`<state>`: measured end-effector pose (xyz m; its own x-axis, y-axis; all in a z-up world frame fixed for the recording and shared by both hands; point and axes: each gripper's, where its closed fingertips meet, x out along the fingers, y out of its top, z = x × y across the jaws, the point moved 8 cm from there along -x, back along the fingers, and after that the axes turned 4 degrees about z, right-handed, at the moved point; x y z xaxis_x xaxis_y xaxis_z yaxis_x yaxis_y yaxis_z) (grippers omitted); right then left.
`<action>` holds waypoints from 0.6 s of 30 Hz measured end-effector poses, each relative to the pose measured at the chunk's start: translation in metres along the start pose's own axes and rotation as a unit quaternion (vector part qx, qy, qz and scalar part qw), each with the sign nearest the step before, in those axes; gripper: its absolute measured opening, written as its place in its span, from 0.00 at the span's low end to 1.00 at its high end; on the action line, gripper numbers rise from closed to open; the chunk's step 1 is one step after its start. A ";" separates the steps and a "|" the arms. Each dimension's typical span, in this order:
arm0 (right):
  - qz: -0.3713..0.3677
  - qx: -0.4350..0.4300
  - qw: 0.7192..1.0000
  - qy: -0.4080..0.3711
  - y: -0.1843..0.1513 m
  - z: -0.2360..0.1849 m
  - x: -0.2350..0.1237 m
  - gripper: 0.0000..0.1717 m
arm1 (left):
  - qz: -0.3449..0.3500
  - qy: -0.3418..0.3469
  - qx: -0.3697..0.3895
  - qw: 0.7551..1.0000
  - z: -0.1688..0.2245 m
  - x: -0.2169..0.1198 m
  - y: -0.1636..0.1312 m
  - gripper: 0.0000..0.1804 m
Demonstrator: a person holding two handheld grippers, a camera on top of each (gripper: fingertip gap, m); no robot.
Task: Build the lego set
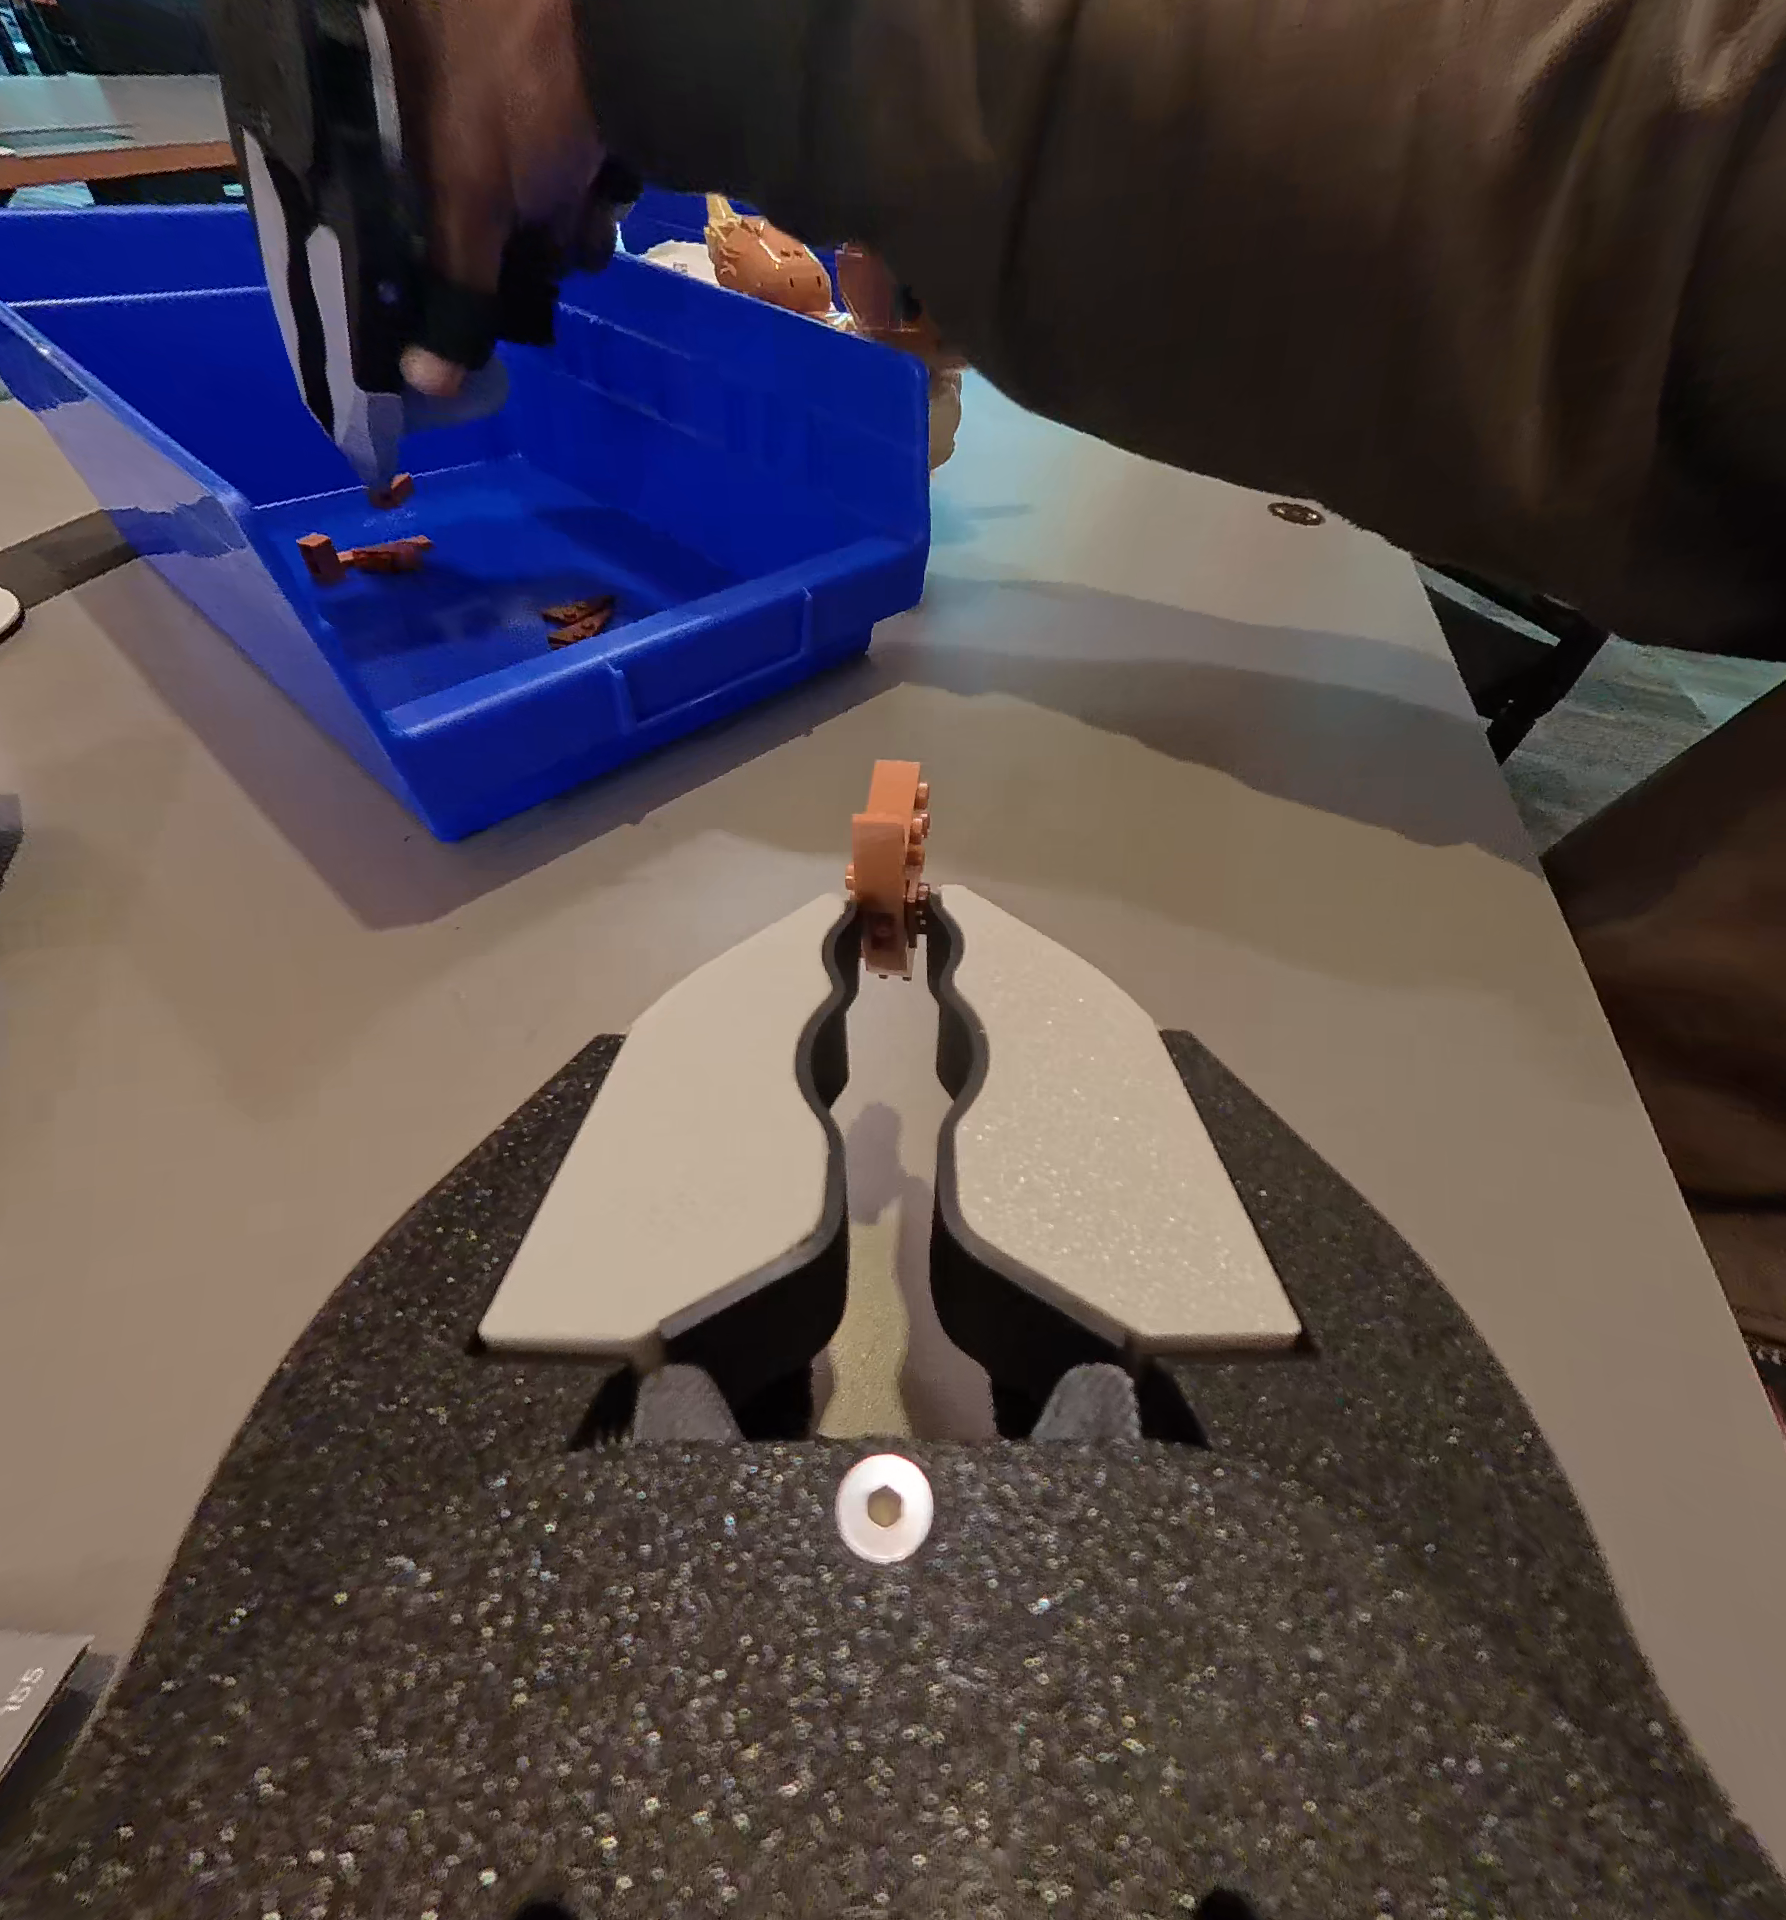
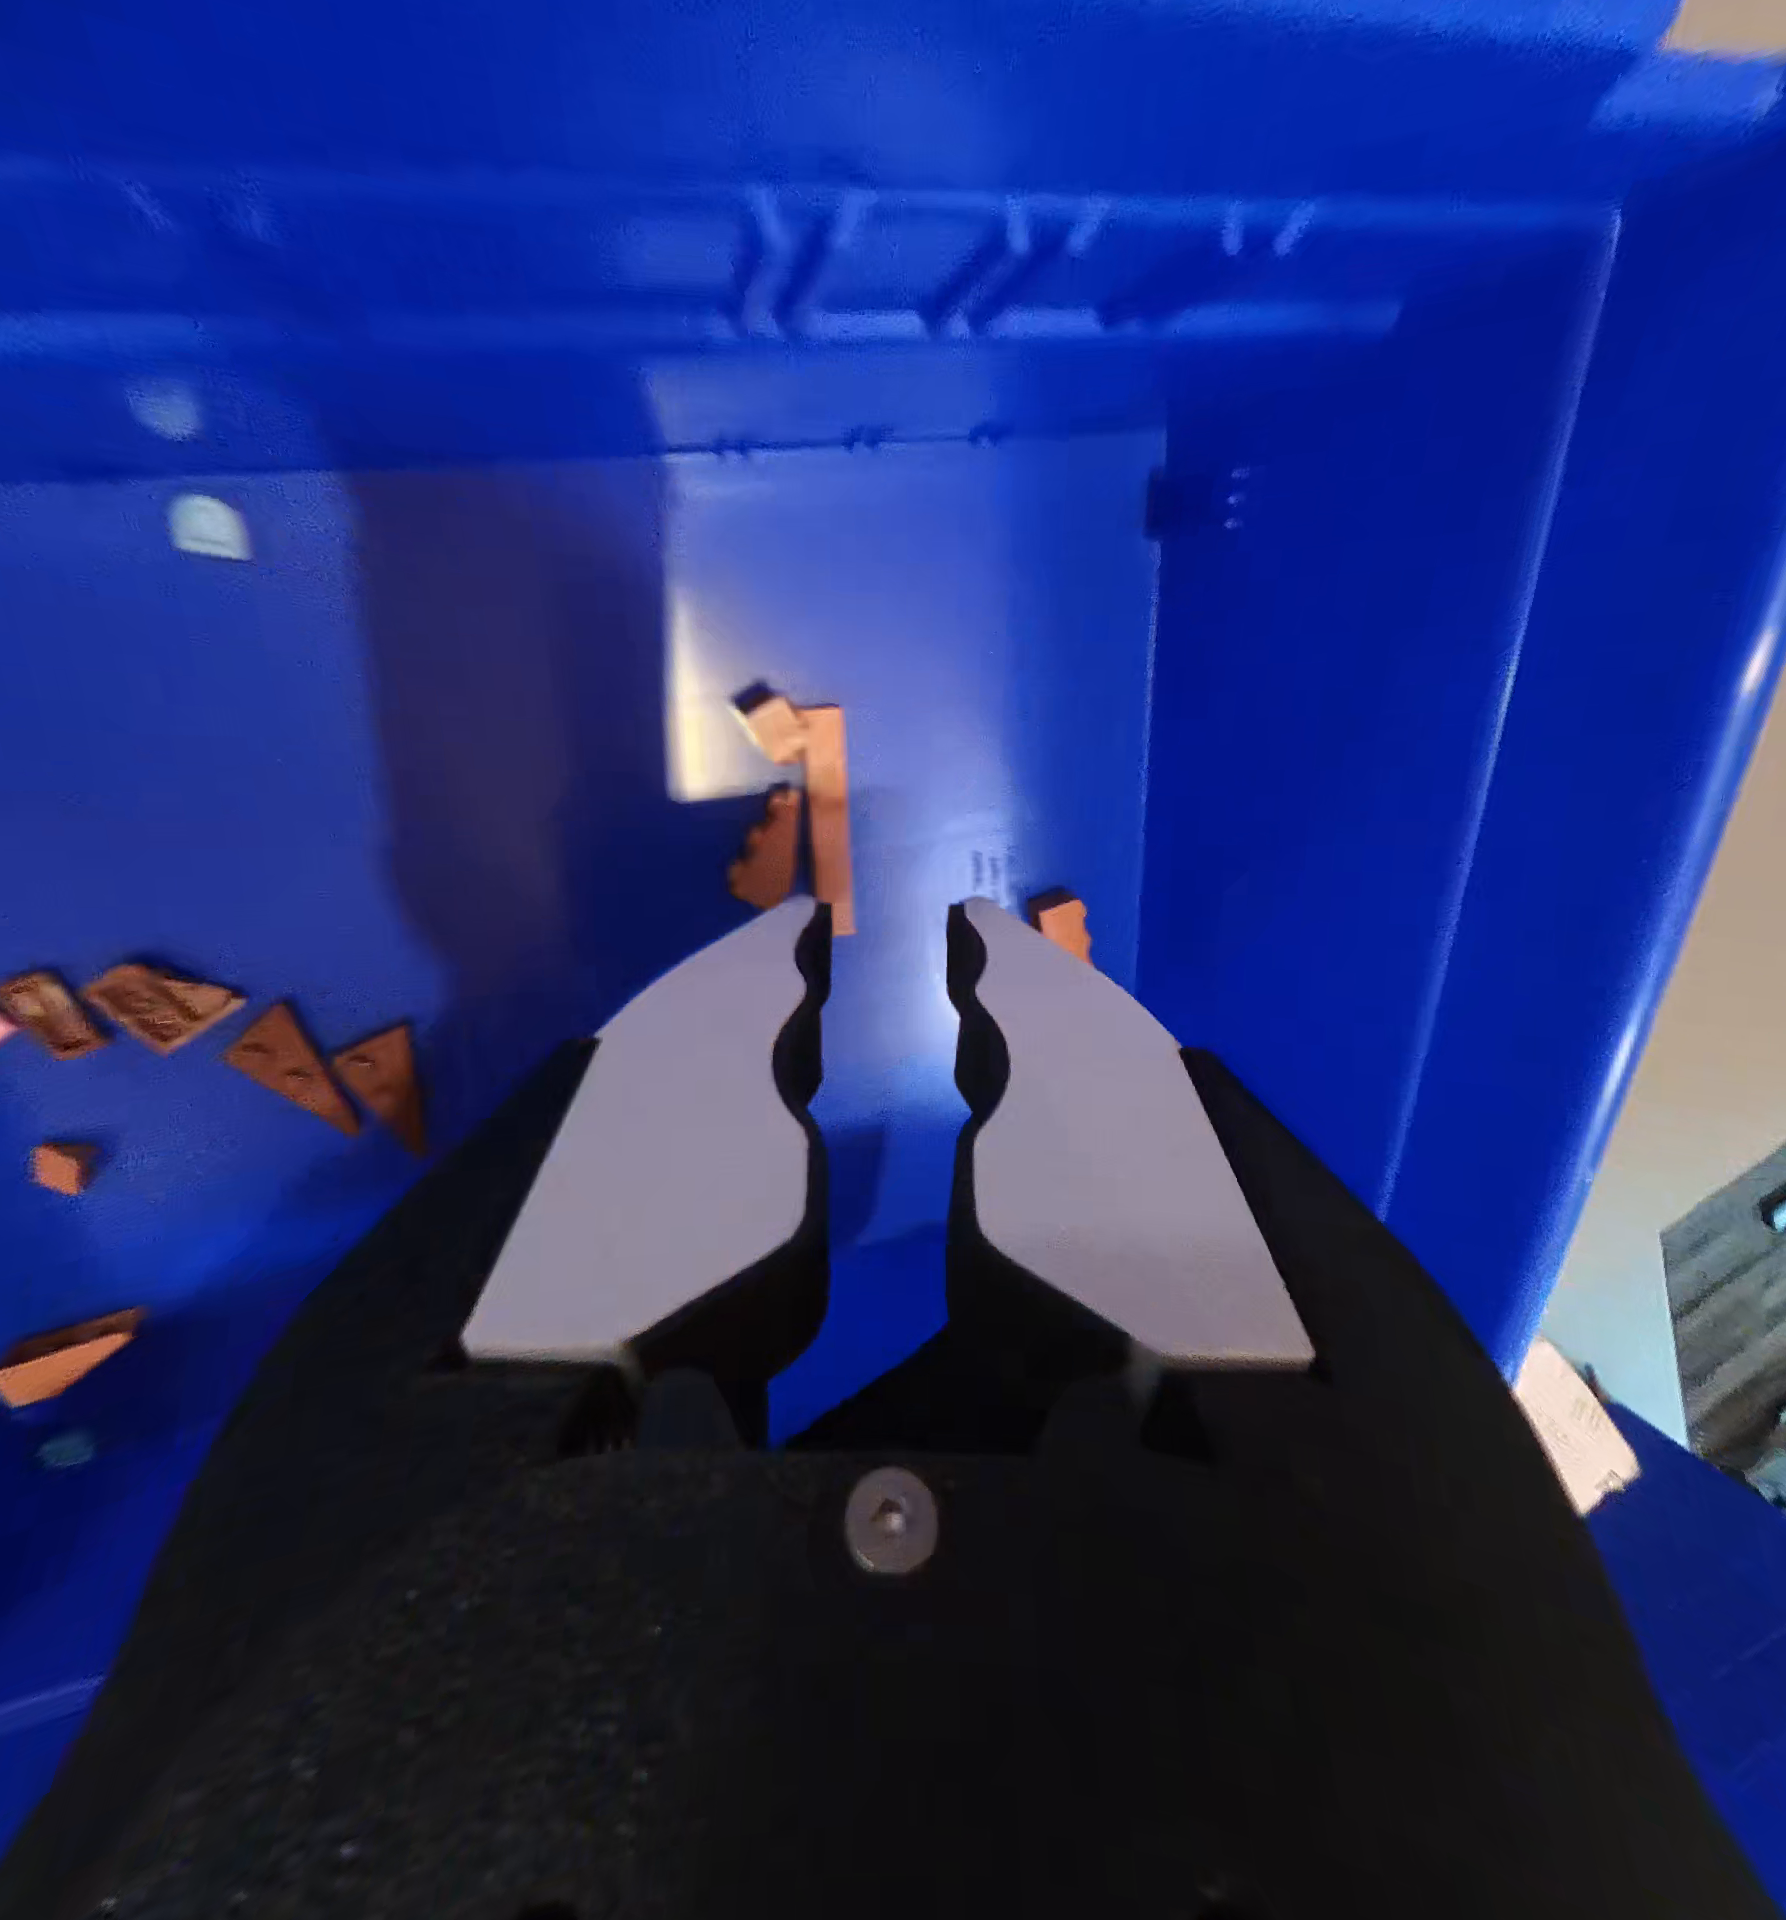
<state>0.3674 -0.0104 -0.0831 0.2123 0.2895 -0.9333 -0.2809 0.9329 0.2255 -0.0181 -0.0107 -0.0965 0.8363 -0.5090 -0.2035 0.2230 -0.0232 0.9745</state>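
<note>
Left tongs (image 1: 884,914) pinched a small orange-brown studded brick assembly (image 1: 891,852) upright at the tips, above the grey table (image 1: 1128,748), near the blue plastic bin (image 1: 660,675). Right tongs (image 2: 887,914) gaped empty inside the bin, between loose brown bricks (image 2: 811,821).

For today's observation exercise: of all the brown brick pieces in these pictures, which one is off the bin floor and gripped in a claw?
The brown studded brick assembly pinched upright in the left claw above the grey table; the others lie loose in the blue bin.
</note>
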 end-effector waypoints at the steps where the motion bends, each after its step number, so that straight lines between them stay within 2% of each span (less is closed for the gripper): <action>1: -0.010 -0.003 1.000 -0.010 -0.001 0.004 0.003 0.11 | 0.002 0.000 -0.001 1.000 0.000 0.000 0.000 0.06; 4: -0.039 -0.022 0.999 -0.026 -0.003 0.010 0.009 0.10 | 0.002 -0.002 -0.005 1.000 0.000 -0.001 0.000 0.06; 8: -0.065 -0.057 0.996 -0.005 -0.004 0.003 0.018 0.11 | 0.000 -0.006 -0.006 1.000 0.001 0.001 0.000 0.06; 14: -0.018 -0.038 0.998 0.043 0.005 -0.008 0.019 0.10 | -0.003 -0.005 -0.008 1.000 0.000 0.003 -0.002 0.06; 18: -0.020 -0.028 0.998 0.051 0.006 -0.010 0.020 0.10 | -0.003 -0.004 -0.007 1.000 0.000 0.003 -0.002 0.06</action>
<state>0.3608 -0.0016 -0.1031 0.1296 0.2258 -0.9655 -0.3260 0.9293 0.1735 -0.0165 -0.0123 -0.0995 0.8309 -0.5161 -0.2079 0.2341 -0.0147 0.9721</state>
